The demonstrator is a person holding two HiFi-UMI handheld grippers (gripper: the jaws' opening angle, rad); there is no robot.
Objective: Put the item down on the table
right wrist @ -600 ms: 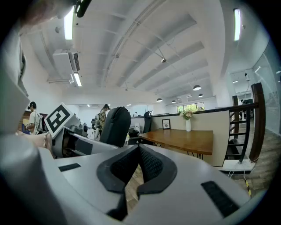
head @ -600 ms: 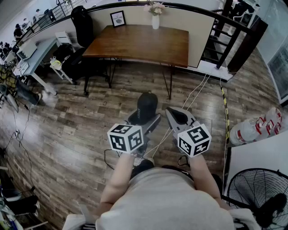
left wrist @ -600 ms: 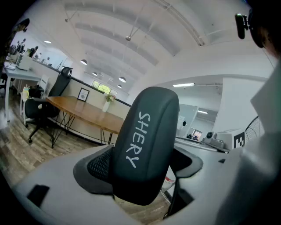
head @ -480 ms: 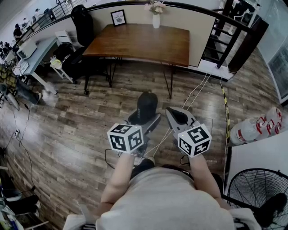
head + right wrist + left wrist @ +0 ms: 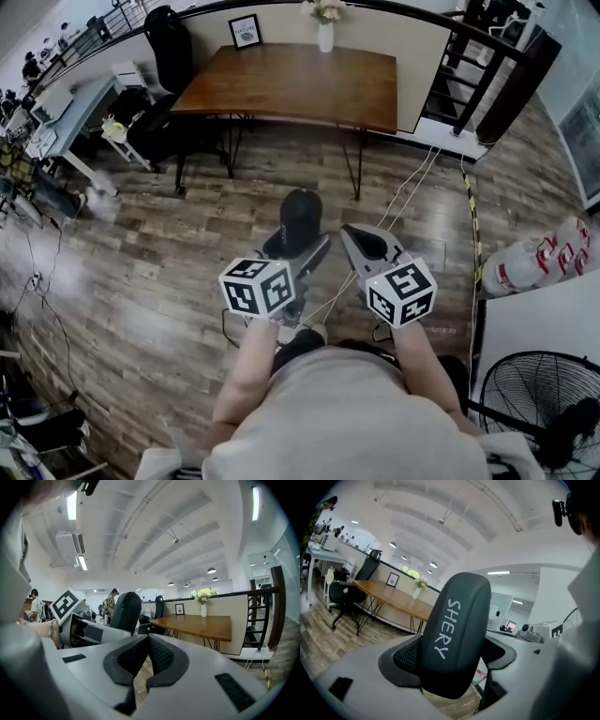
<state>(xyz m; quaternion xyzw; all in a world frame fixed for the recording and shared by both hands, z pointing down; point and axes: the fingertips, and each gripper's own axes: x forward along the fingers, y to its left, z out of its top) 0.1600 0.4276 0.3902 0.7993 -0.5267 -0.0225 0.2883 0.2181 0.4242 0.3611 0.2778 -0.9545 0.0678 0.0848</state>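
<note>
Black item (image 5: 457,630) clamped in left tongs (image 5: 298,251), its base hidden; right tongs (image 5: 147,638) closed, empty.

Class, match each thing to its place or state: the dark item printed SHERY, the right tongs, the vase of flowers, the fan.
Things:
1. dark item
2. right tongs
3. vase
4. fan

Places or states:
A. on the wooden table, at its far edge
B. shut, with nothing between them
C. bottom right of the head view
D. held in the left tongs

Pairs: 1-D; 2-B; 3-A; 4-C
</note>
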